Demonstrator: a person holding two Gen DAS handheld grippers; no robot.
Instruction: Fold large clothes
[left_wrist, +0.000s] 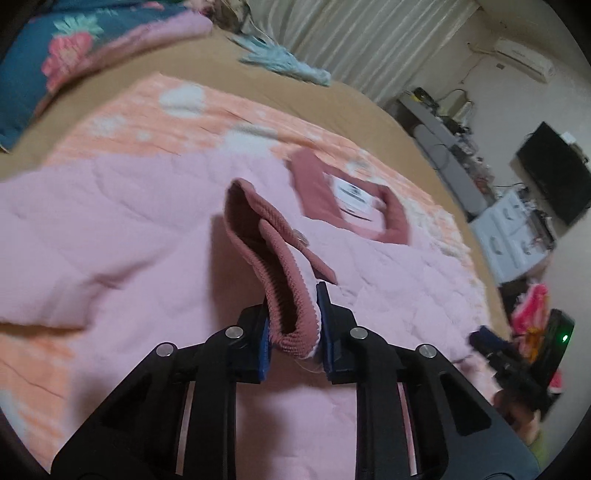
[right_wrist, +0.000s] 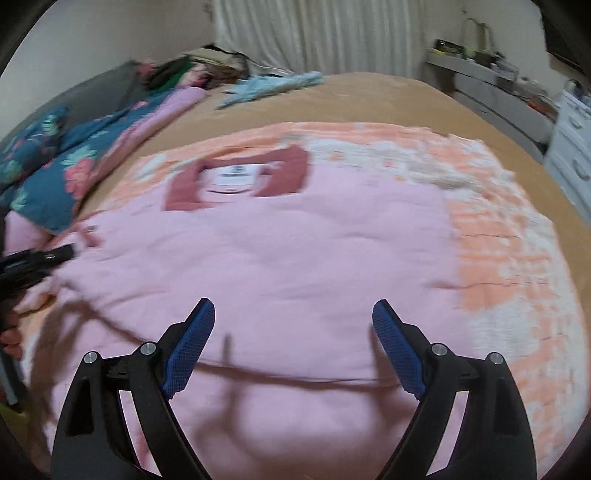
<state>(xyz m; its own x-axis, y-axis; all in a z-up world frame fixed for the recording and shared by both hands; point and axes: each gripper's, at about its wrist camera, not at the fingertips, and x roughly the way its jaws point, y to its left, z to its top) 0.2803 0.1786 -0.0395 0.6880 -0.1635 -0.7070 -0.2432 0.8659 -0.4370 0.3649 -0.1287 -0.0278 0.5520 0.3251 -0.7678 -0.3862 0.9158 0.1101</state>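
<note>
A large pale pink quilted garment (left_wrist: 129, 221) lies spread on an orange and white blanket (left_wrist: 147, 122) on the bed. Its dark pink collar (left_wrist: 314, 192) with a white label lies at the far side. My left gripper (left_wrist: 293, 325) is shut on the garment's dark pink ribbed cuff (left_wrist: 280, 280) and holds the sleeve end lifted above the garment. In the right wrist view the garment (right_wrist: 277, 251) fills the middle, with its collar (right_wrist: 236, 177) at the far edge. My right gripper (right_wrist: 293, 325) is open and empty above the garment's near part. The left gripper shows blurred at the left edge (right_wrist: 33, 258).
A tan bed cover (right_wrist: 369, 99) lies under the blanket. A blue floral quilt (right_wrist: 48, 162) and a light blue cloth (right_wrist: 273, 85) lie at the far left and back. White curtains (left_wrist: 369, 37), a grey desk (left_wrist: 443, 144), white drawers (left_wrist: 513, 236) and a black screen (left_wrist: 550, 173) stand at the right.
</note>
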